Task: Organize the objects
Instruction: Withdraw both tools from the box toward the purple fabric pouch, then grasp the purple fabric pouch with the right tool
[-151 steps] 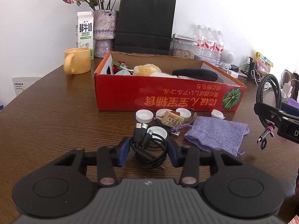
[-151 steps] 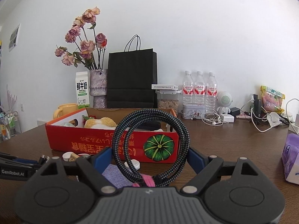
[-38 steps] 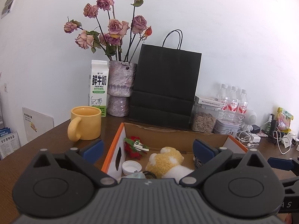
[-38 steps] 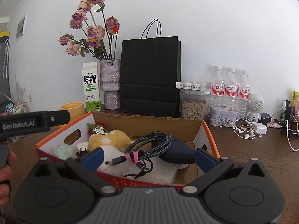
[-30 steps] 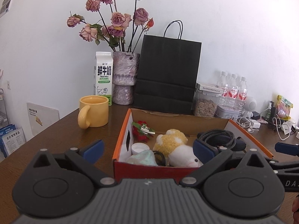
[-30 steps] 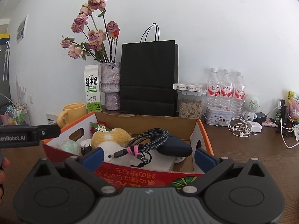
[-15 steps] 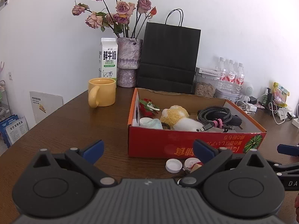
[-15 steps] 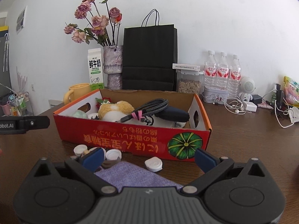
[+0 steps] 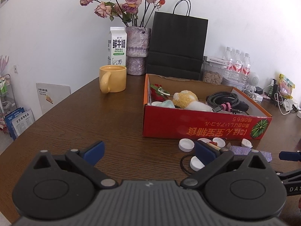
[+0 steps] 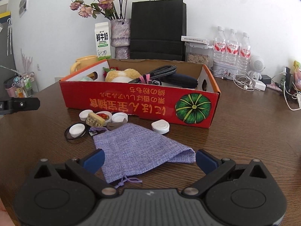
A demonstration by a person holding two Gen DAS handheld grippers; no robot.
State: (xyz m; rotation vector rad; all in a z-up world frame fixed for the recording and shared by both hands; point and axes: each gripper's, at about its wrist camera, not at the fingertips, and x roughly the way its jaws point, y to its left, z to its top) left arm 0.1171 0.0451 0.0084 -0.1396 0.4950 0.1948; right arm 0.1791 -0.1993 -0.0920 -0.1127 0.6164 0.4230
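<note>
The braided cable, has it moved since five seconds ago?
Yes. The braided cable was held in the right gripper in front of the red box; now it lies inside the box.

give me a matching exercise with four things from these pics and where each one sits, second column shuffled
Things:
1. braided cable
2. purple pouch
3. yellow mug
4. milk carton

Places:
A. on the table left of the box
B. inside the red box
C. by the wall beside the vase
D. on the table in front of the box, between the right gripper's open fingers

Pairs: 1-B, 2-D, 3-A, 4-C
</note>
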